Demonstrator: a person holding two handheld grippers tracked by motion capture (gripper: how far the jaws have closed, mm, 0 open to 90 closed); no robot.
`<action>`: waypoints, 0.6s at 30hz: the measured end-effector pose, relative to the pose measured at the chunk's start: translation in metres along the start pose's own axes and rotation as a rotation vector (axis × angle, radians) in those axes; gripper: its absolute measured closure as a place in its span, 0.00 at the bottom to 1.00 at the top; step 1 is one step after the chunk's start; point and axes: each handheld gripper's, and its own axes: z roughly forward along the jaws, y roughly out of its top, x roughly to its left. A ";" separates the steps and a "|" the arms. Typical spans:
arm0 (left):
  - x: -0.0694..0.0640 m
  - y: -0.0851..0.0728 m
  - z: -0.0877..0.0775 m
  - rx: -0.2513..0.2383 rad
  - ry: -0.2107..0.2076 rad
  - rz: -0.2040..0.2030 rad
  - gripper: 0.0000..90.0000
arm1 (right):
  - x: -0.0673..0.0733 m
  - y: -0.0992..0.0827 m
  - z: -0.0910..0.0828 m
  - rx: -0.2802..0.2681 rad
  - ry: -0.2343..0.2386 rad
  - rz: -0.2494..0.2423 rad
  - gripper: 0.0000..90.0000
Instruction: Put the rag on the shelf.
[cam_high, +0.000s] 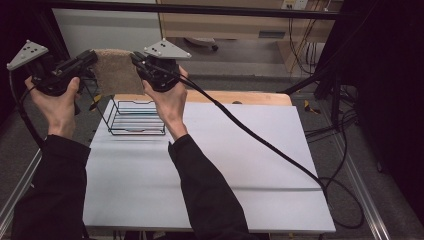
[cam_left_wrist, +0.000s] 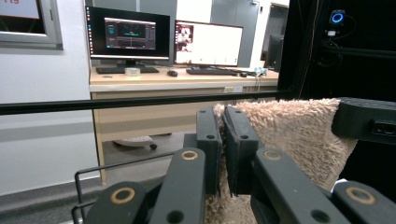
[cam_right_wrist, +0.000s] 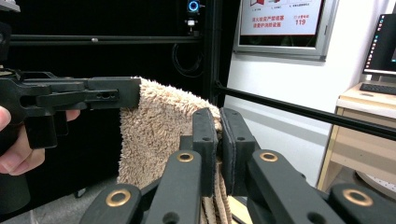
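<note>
A fluffy tan towel (cam_high: 116, 72) hangs stretched in the air between my two grippers, above the far left of the table. My left gripper (cam_high: 91, 58) is shut on the towel's left top corner. My right gripper (cam_high: 136, 59) is shut on its right top corner. In the left gripper view the towel (cam_left_wrist: 292, 130) runs from my left gripper (cam_left_wrist: 222, 122) to the right gripper's jaws at the frame's right. In the right gripper view the towel (cam_right_wrist: 161, 130) spans from my right gripper (cam_right_wrist: 218, 122) to the left gripper's jaws at the left.
A black wire basket (cam_high: 135, 117) stands on the white table (cam_high: 210, 170) just below the towel. A black cable (cam_high: 260, 142) trails from the right gripper across the table to the right. A black frame bar (cam_high: 200, 9) crosses the back.
</note>
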 end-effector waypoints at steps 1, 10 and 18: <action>0.001 0.001 0.000 -0.004 -0.001 -0.003 0.94 | 0.000 0.001 0.002 -0.002 0.001 0.003 0.95; 0.011 0.012 0.008 -0.009 0.009 -0.004 0.94 | -0.005 0.013 0.016 -0.009 -0.006 0.001 0.95; 0.018 0.021 0.015 -0.014 0.030 0.011 0.94 | -0.009 0.022 0.028 -0.011 -0.008 -0.001 0.95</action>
